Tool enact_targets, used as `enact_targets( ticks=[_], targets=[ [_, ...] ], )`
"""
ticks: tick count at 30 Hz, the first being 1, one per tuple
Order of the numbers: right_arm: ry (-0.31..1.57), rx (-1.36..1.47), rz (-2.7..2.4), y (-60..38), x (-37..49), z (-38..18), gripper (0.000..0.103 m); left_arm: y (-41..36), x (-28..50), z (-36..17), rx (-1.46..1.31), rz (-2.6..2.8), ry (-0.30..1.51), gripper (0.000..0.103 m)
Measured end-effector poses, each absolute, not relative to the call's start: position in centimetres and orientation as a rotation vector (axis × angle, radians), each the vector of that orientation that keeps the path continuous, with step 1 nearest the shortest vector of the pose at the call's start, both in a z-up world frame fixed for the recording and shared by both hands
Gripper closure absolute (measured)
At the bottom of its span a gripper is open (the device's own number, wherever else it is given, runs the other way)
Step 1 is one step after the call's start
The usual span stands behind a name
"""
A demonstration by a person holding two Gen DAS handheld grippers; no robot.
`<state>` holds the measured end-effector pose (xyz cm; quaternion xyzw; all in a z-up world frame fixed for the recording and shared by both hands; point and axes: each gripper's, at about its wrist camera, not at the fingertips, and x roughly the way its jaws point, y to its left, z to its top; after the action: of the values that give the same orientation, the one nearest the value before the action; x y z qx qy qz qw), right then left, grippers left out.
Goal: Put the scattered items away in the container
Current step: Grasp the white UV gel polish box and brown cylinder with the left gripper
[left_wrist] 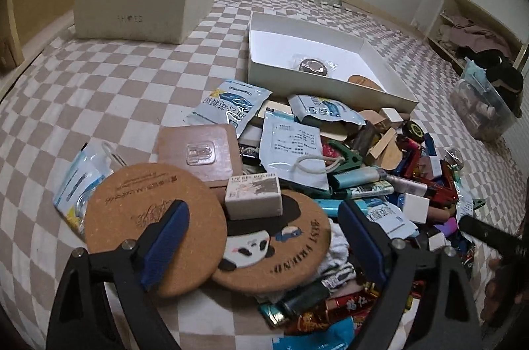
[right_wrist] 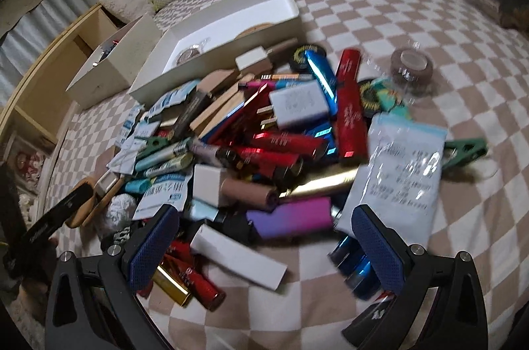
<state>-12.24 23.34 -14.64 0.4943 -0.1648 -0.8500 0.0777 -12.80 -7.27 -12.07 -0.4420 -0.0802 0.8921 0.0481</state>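
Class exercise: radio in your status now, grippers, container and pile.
Left gripper open over cork coasters. Right gripper open, empty, above the pile. White tray nearly bare. Nothing blocking.
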Motion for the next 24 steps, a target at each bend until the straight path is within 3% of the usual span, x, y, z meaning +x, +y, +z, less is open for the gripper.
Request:
enact_targets(
  ticks=[4, 13, 24],
  targets=[
    [-0.540, 1.502, -2.511, 23.2, -11.9, -15.3, 0.000, -7.1, -13.8, -12.3, -1.347, 2.668, -0.256, 0.020],
    [-0.583, 1.509, -2.495, 23.5, -11.9, -15.2, 0.000, -6.9, -15.8, -13.2, -1.358, 2.594, -0.226, 0.020],
    [-0.602, 1.517, -2.496, 23.4, -12.0, -15.2, 0.000, -4.9, -15.3, -13.3, -1.278, 2.395, -0.389, 0.020]
  ],
)
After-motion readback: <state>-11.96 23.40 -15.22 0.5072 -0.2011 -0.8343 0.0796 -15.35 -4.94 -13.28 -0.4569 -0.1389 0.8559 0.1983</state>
